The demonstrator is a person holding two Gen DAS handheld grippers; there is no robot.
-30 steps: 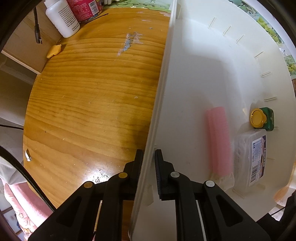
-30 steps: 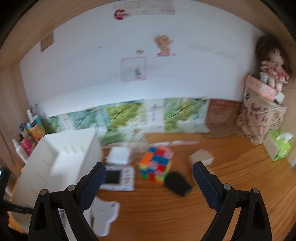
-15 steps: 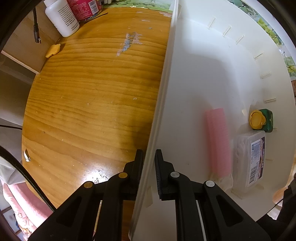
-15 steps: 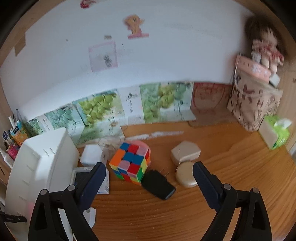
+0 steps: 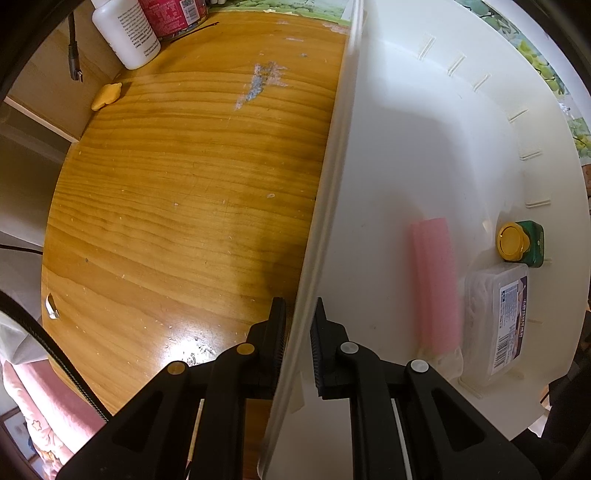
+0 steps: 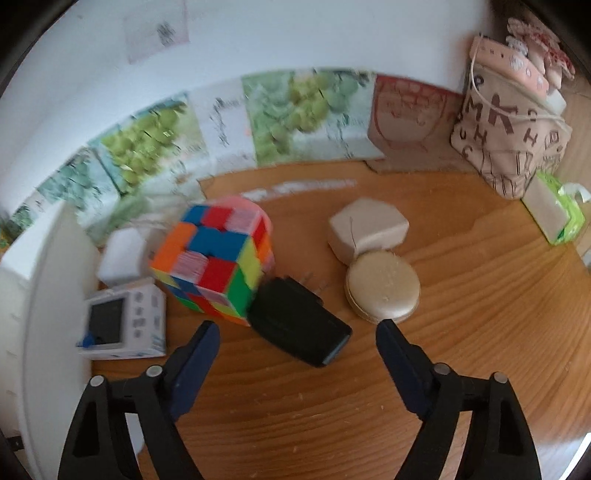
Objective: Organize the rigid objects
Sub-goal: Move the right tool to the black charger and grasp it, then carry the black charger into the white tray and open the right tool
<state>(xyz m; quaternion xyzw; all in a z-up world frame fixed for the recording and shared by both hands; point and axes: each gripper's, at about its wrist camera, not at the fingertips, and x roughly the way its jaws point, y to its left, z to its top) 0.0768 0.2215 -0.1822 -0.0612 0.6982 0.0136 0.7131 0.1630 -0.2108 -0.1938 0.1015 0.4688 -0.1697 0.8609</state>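
Two grippers were inspected: the left gripper (image 5: 297,325) pinched the white plastic bin's thin wall (image 5: 328,206), while the right gripper (image 6: 297,328), jaws closing on nothing, hung over the black plug-in charger (image 6: 299,325). We judged the charger light, rigid and smooth, best gripped across its flat sides.

We see a white bottle (image 5: 125,33) and a red canister (image 5: 170,16) at the wooden table's (image 5: 184,184) far edge, a dangling cable plug (image 5: 75,62), a patterned cloth bag (image 6: 509,129), a green tissue pack (image 6: 557,210), and grape posters (image 6: 295,110).
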